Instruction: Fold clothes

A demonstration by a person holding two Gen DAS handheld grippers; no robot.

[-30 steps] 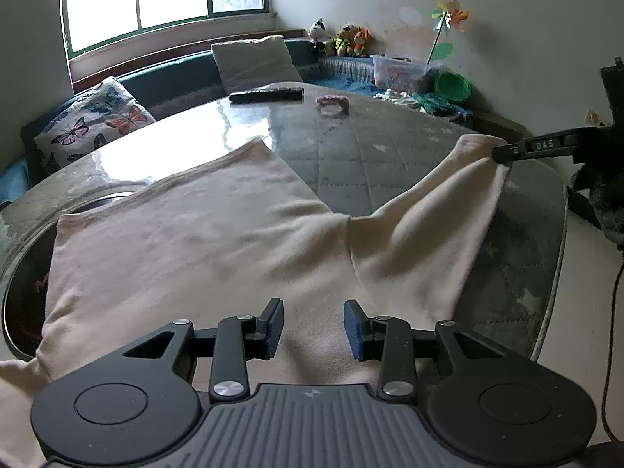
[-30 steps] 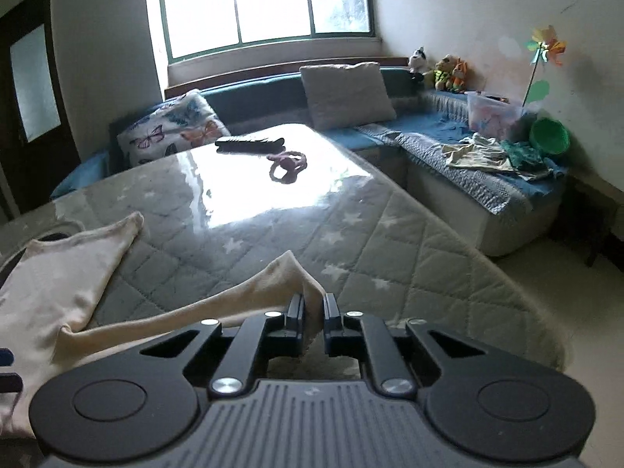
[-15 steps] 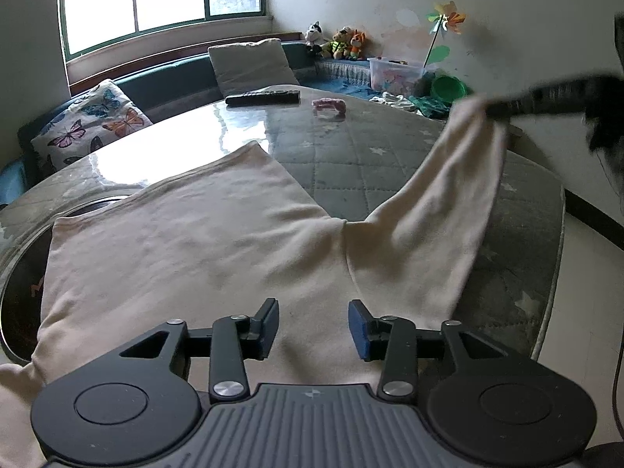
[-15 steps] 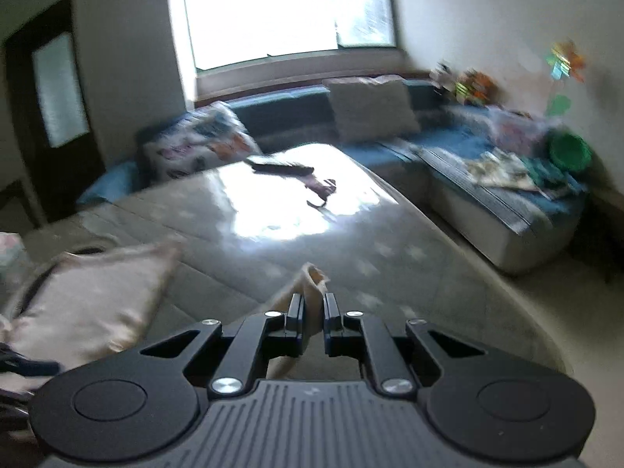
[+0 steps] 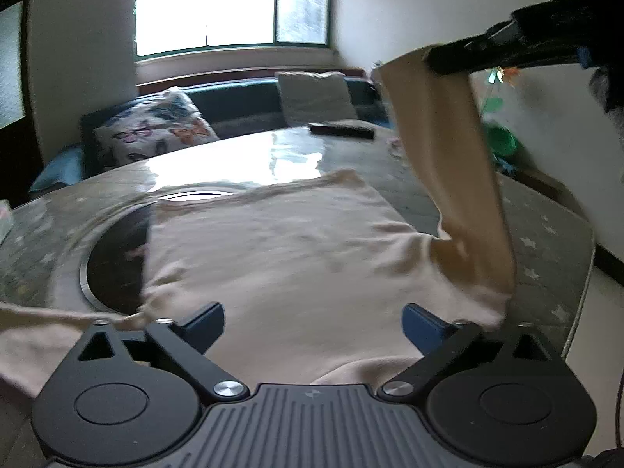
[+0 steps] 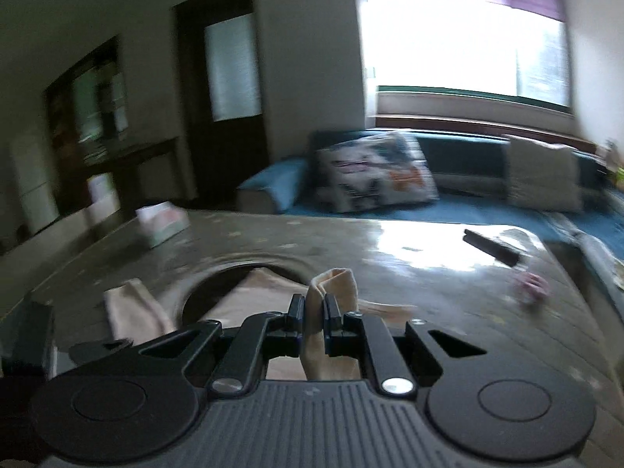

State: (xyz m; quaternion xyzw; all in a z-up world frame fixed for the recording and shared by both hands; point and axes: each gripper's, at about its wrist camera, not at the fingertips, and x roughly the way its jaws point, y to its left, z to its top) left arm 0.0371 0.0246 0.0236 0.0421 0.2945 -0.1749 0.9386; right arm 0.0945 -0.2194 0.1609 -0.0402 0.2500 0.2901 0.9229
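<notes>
Since a second ago the right gripper (image 6: 313, 312) has lifted the cream garment's (image 5: 296, 257) sleeve off the bench (image 5: 546, 234), fingers pinching it; left gripper (image 5: 312, 321) fingers are opening, spread wide, gripping nothing.

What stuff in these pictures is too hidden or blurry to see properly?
- Pink thing on the table: right wrist view, motion blur.
- Beige shirt near edge: left wrist view, left gripper body covers it.
- Shelf contents: right wrist view, dark and blurred.
</notes>
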